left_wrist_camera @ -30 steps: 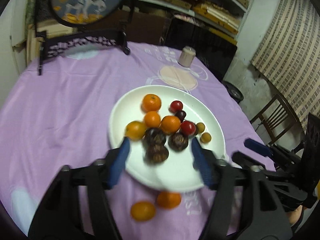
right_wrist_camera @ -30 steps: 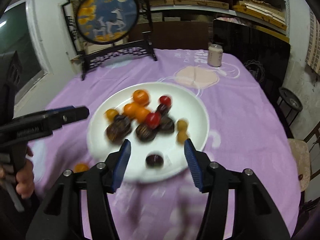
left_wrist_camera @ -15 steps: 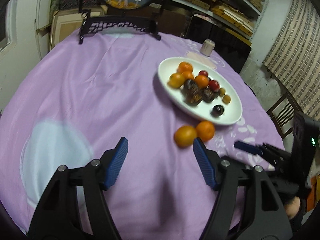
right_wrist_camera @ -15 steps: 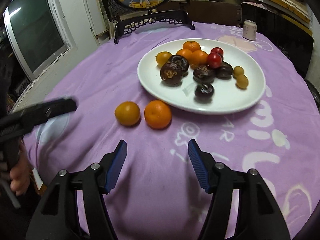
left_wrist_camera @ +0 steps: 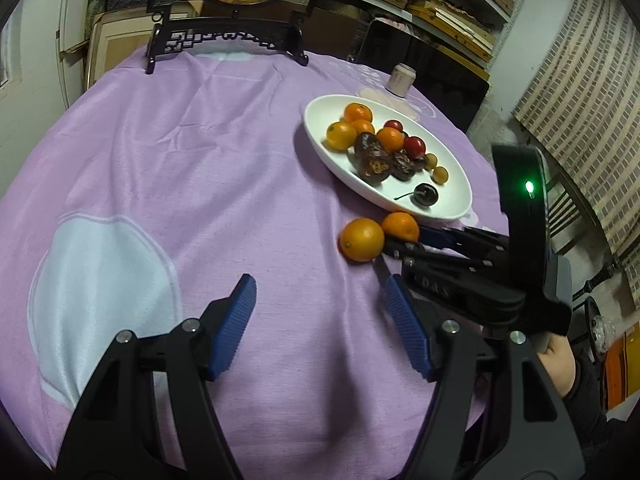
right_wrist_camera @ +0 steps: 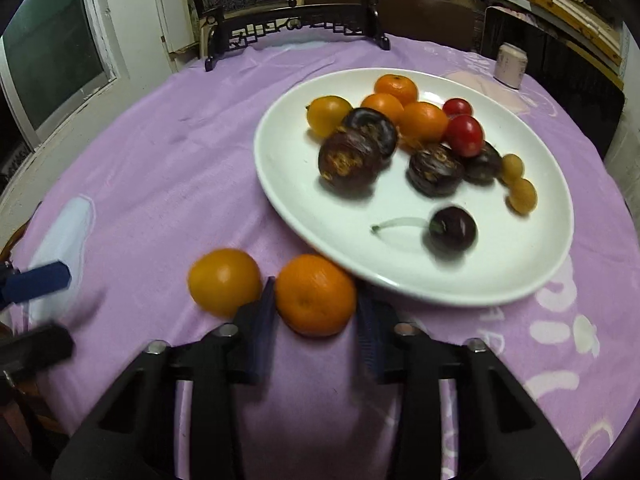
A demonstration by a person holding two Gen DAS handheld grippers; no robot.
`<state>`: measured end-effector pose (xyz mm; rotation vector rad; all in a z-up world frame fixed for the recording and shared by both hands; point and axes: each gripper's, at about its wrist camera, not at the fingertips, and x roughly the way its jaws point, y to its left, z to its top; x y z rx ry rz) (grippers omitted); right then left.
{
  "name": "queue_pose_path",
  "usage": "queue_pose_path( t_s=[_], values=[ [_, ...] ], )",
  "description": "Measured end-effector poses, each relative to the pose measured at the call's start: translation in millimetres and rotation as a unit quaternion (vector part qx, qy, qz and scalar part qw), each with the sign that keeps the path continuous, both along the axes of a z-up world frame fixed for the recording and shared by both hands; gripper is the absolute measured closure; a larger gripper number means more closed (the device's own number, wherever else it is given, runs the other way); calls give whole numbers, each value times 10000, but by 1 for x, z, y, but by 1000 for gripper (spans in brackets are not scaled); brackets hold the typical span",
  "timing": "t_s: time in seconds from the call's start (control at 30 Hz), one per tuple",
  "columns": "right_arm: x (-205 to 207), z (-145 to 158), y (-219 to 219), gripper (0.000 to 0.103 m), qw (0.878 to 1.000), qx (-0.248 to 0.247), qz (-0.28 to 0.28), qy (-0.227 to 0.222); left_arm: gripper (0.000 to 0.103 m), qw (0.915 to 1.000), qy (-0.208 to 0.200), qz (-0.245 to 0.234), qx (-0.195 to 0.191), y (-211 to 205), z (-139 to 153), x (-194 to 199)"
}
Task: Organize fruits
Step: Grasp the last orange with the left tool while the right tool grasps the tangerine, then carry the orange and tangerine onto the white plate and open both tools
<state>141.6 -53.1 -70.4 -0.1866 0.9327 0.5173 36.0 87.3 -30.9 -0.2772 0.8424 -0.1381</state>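
A white plate (right_wrist_camera: 288, 208) (left_wrist_camera: 320, 116) holds oranges, dark round fruits, red tomatoes, small yellow fruits and a dark cherry (right_wrist_camera: 452, 230). Two oranges lie on the purple cloth at the plate's near edge: a deeper orange one (right_wrist_camera: 315, 294) (left_wrist_camera: 401, 226) and a yellower one (right_wrist_camera: 225, 282) (left_wrist_camera: 361, 239). My right gripper (right_wrist_camera: 314, 320) is open with its blue pads on either side of the deeper orange, close to its sides. My left gripper (left_wrist_camera: 320, 316) is open and empty over bare cloth, short of the oranges.
A round table with a purple cloth (left_wrist_camera: 192, 168) carries a black ornamental stand with a round picture (left_wrist_camera: 224, 36) at the back and a small pale jar (left_wrist_camera: 400, 78) beyond the plate. Shelves and a chair (left_wrist_camera: 568, 208) stand to the right.
My right gripper has moved forward and down and narrowed, so its pads now flank the deeper orange. My left gripper has stayed back over the cloth, with the view closer to the table.
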Motion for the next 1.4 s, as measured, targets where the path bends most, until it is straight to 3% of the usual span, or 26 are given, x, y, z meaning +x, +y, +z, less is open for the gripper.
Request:
queue_pose_path(
  t_s=[0.23, 0.5, 0.6, 0.67, 0.7, 0.97, 1.13, 1.4],
  values=[
    [-26, 9, -28, 67, 9990, 358, 129, 215, 34, 9996, 78, -236, 127, -19, -1, 11],
    [-50, 11, -107, 66, 9964, 600, -550, 235, 34, 9964, 394, -589, 466, -65, -22, 47],
    [-53, 11, -123, 66, 9950, 699, -680, 233, 40, 9950, 500, -558, 661, -78, -31, 58],
    [-53, 12, -130, 66, 9944, 762, -702, 220, 50, 9941, 538, -513, 795, -81, -35, 62],
    [-53, 12, -132, 66, 9942, 785, -702, 210, 62, 9938, 542, -476, 842, -81, -35, 64],
    [-53, 11, -137, 66, 9934, 898, -672, 249, 65, 9935, 531, -558, 834, -85, -34, 58],
    [-52, 14, -135, 66, 9936, 907, -639, 231, 65, 9935, 394, -667, 830, -90, -22, 50],
    [-28, 44, -119, 66, 9946, 963, -380, -69, 65, 9942, -193, -703, 787, -88, 35, 67]
  ],
)
